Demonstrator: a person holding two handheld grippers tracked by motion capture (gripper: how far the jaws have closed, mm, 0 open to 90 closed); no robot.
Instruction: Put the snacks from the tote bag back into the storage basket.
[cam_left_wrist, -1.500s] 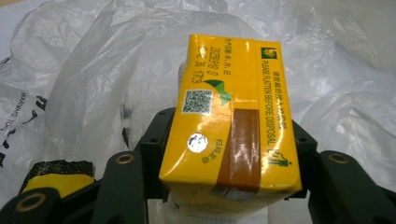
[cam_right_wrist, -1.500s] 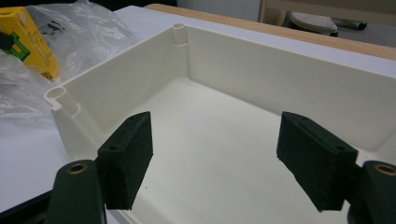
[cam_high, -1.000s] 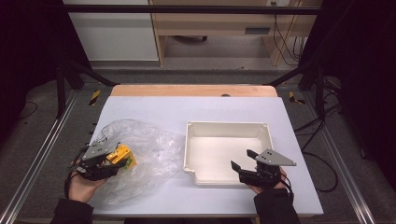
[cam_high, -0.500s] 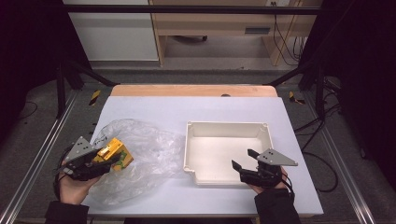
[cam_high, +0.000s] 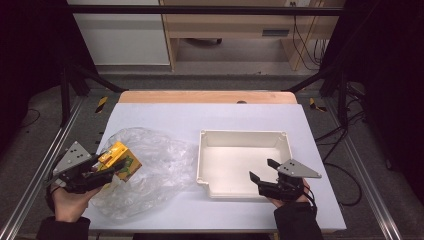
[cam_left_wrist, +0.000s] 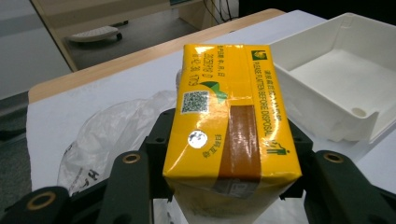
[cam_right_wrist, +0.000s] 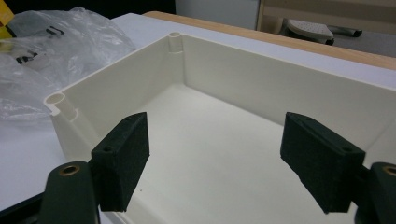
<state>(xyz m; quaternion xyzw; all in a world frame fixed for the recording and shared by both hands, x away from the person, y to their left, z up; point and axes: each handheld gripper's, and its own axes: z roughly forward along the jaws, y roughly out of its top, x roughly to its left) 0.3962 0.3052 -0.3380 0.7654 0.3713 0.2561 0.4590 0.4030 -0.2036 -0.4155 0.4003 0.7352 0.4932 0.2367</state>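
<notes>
My left gripper (cam_high: 107, 167) is clamped on the yellow carton (cam_left_wrist: 231, 126), one jaw on each long side, carton lifted over the plastic bag (cam_high: 150, 172). Likely next step: carry it right into the white tray (cam_high: 243, 136), so keep the squeeze even and clear the near wall. My right gripper (cam_high: 262, 170) hangs over the tray's near edge, jaws wide, nothing between them.

Wooden shelf unit (cam_high: 235, 27) and dangling cables (cam_high: 300, 35) beyond the table (cam_high: 200, 112).

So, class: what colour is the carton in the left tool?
Yellow carton, clearest in left gripper view.
</notes>
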